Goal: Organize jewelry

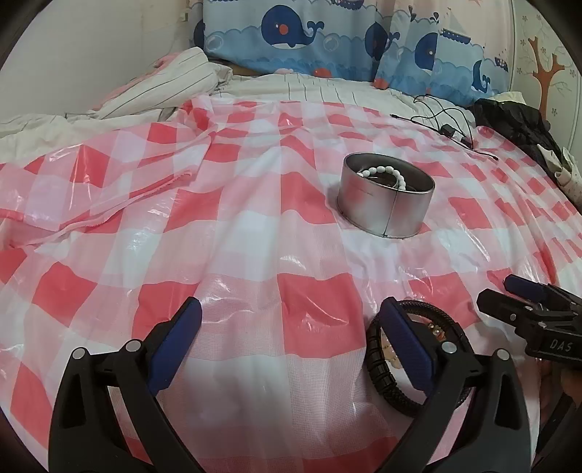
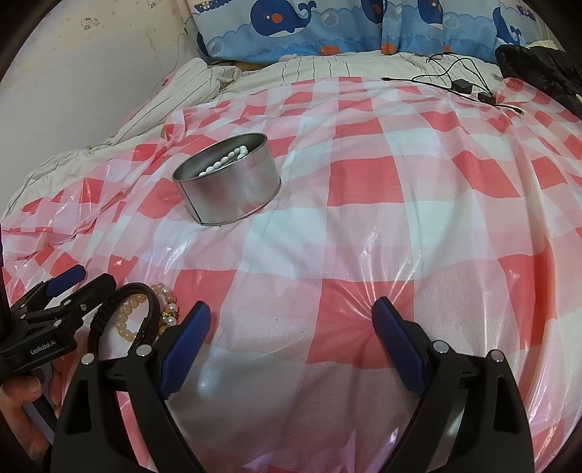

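Two hand-held grippers: both hover low over the bed, each with its blue pads spread wide and pinching nothing.
Left hand-held gripper [image 1: 289, 320]: jaws wide apart; its right finger lies over the black bracelet, so part of the ring is hidden behind the pad. Whether the pad touches the bracelet cannot be told.
Right hand-held gripper [image 2: 291, 320]: jaws wide apart above bare checked sheet; nothing lies between them.
Black bracelet [image 1: 378, 367]: a braided black band, lying flat just ahead of the left gripper's right finger and just outside the right gripper's left finger.
Beaded bracelets [image 2: 125, 320]: pale peach beads show inside the black ring; a second string of pearl-like and gold beads [image 2: 169, 309] sits against its far side, just ahead of the right gripper's left pad.
Metal tin [image 1: 385, 194]: round, open-topped, upright, well ahead of the left gripper and to its right; from the right gripper it stands ahead and to the left.
White bead bracelet [image 1: 382, 173]: inside the tin, resting against the inner wall.
Checked sheet [image 1: 232, 225]: shiny red-and-white plastic, wrinkled, spread over the bed under everything.
Whale pillows [image 1: 291, 32]: blue, at the far end of the bed.
Black cables [image 1: 443, 122]: far ahead, toward the right, on the striped bedding.
Black bag [image 1: 513, 120]: at the far right edge, beyond the cables.
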{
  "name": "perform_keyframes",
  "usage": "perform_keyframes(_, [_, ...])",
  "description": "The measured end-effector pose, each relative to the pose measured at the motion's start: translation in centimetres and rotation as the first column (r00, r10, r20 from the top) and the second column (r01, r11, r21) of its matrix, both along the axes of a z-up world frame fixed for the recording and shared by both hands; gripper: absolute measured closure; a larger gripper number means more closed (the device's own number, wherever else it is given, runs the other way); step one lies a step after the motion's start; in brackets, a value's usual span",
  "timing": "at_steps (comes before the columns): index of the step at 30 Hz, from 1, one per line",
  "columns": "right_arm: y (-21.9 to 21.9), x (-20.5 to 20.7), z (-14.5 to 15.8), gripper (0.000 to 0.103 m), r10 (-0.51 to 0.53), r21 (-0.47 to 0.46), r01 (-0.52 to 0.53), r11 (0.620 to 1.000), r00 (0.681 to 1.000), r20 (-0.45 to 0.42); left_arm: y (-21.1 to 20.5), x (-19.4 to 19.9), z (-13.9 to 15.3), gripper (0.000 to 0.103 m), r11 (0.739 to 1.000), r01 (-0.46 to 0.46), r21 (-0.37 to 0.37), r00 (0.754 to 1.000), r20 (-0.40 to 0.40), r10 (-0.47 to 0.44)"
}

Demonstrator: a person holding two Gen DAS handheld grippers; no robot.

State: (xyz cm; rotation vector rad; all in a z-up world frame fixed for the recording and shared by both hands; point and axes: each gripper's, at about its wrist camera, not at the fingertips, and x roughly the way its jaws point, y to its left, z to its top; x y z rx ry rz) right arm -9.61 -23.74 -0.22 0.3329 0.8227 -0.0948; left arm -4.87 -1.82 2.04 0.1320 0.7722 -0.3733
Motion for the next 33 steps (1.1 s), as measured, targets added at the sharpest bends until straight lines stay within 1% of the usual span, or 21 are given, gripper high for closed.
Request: perform_keyframes(33, [-0.09,-0.11,-0.02,0.016,0.001,0.0,-0.001,1.0,1.0,0.002,-0.61,-0.04,-0.12,0.008,1.0,-0.001,0.013,1.0,0.0,0.001])
